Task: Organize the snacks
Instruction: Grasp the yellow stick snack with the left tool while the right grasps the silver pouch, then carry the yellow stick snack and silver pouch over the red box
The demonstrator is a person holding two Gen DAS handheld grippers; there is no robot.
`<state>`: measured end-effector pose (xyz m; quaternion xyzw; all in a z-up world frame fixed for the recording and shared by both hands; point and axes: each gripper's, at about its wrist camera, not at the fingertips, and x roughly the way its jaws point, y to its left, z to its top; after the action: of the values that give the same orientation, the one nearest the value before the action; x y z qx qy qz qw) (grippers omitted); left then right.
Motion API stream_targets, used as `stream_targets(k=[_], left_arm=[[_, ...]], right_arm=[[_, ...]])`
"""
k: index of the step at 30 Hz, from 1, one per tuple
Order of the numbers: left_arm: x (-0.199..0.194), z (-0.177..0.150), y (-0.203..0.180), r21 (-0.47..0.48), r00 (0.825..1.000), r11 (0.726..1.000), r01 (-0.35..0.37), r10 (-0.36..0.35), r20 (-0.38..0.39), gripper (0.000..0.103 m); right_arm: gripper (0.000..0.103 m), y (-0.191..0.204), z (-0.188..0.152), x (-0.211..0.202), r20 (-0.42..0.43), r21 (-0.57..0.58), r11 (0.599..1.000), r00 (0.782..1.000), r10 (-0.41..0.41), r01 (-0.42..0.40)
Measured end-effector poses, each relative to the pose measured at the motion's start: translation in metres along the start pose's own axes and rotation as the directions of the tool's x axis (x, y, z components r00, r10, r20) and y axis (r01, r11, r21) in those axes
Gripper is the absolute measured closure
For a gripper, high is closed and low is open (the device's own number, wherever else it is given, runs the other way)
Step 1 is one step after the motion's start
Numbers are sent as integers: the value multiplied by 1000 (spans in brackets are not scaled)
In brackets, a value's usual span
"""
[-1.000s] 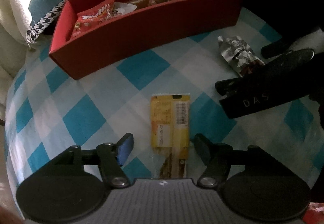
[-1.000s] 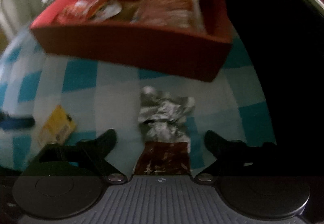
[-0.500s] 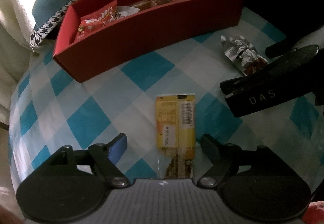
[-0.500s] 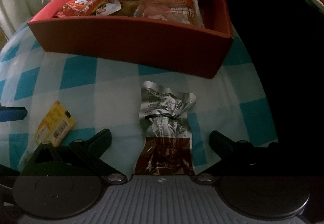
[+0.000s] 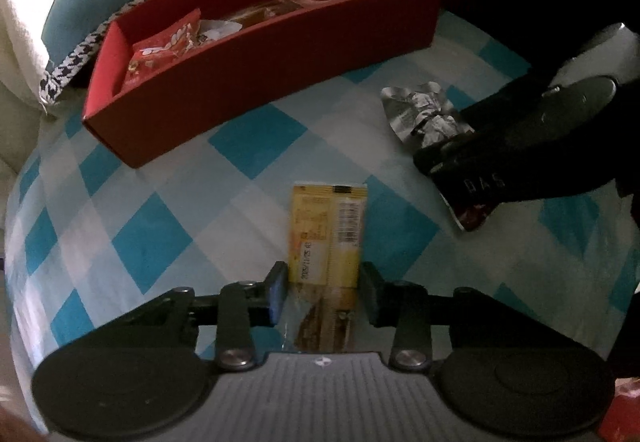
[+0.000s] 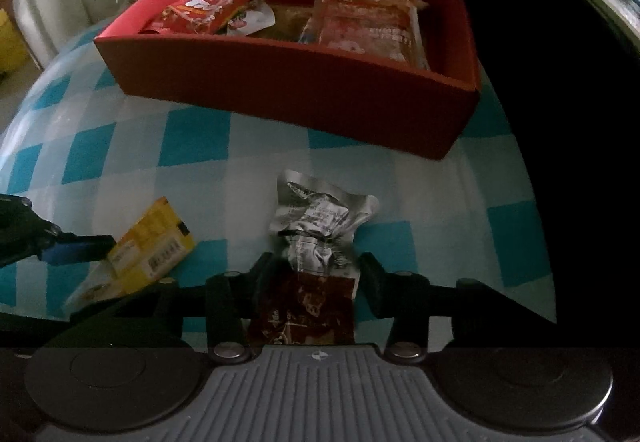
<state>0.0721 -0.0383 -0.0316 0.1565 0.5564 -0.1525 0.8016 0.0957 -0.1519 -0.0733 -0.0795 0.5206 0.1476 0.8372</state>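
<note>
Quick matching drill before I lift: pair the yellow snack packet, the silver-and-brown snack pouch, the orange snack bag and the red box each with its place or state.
Things:
1. yellow snack packet
2. silver-and-brown snack pouch
3. orange snack bag
4. red box

Places or states:
A. lying inside the box
B. between the right gripper's fingers
C. standing on the checked cloth, holding snacks
D. between the left gripper's fingers

Pairs: 1-D, 2-B, 3-A, 4-C
</note>
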Motion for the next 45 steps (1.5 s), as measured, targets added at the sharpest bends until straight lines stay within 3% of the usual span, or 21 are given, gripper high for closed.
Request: stream_targets(k=[17, 22, 25, 29, 31, 33, 38, 45], left_arm=[[-11, 0, 36, -122, 1000, 992, -15, 16, 3, 79], [-8, 0, 39, -127, 1000, 992, -21, 21, -2, 79], [-2, -1, 37, -121, 999, 992, -24, 21, -25, 79], [3, -2, 34, -106, 999, 994, -36, 33, -35, 77], [4, -2, 34, -111, 999, 993, -36, 33, -29, 77], [3, -3, 33, -105, 999, 994, -35, 32, -28, 78], [-4, -1, 31, -120, 999, 992, 27, -29, -23, 79], [-22, 5, 35, -136, 999, 990, 26, -21, 41, 79]], right_arm=[[59, -19, -6, -25, 43, 112, 993, 999, 22, -27], [59, -17, -8, -18, 12, 96, 995, 1000, 10, -11], [56, -18, -9, -15, -3, 91, 996, 1000, 12, -12], [39, -10, -5, -3, -14, 35, 998, 999, -43, 43], [36, -10, -2, -2, -11, 35, 998, 999, -50, 50], [51, -12, -3, -5, -11, 44, 998, 999, -50, 50], [52, -10, -9, -14, -21, 58, 998, 1000, 2, -1], [52, -17, -4, -36, 63, 145, 988, 997, 42, -51]])
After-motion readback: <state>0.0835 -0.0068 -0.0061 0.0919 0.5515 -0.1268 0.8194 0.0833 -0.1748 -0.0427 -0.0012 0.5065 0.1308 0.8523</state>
